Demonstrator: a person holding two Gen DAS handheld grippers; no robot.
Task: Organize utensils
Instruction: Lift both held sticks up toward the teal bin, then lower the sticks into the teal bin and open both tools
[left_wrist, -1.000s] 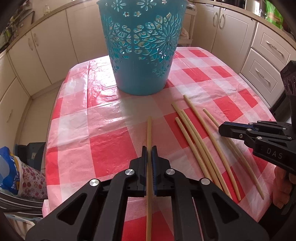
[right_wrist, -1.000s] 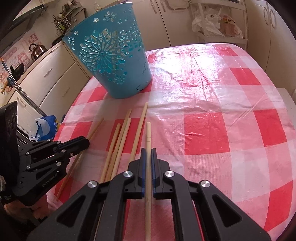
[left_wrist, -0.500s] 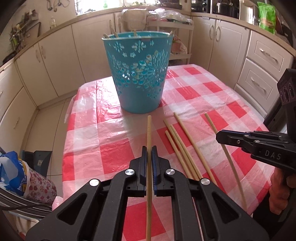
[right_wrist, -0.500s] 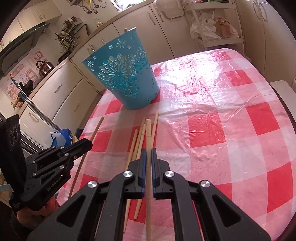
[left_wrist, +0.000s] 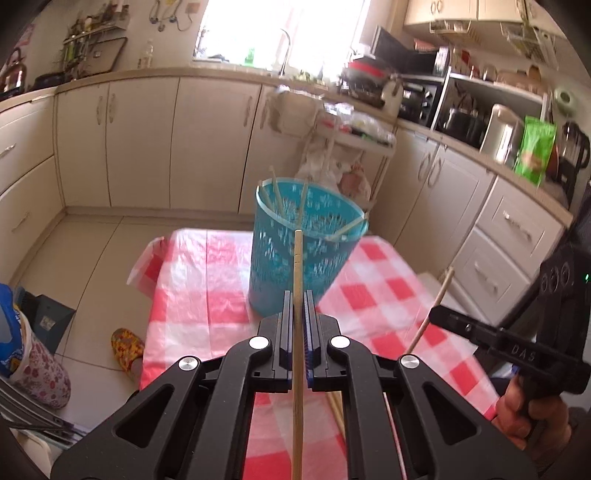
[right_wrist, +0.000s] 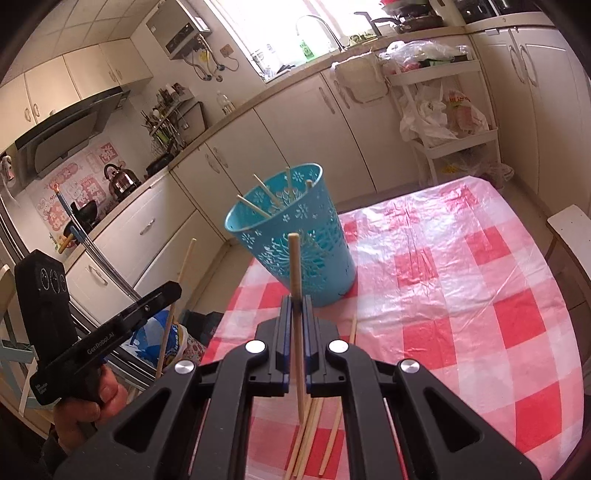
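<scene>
Both tools have lifted off the surface, left tool and right tool each clamping a chopstick; blue basket at twelve o'clock awaits them.

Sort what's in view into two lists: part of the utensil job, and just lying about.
Job:
- left tongs, shut on a chopstick
- right tongs, shut on another chopstick
- teal basket
- loose chopsticks on the table

Lying about:
- kettle
- green bag
- slipper

right gripper clamping chopstick, teal basket beyond
</scene>
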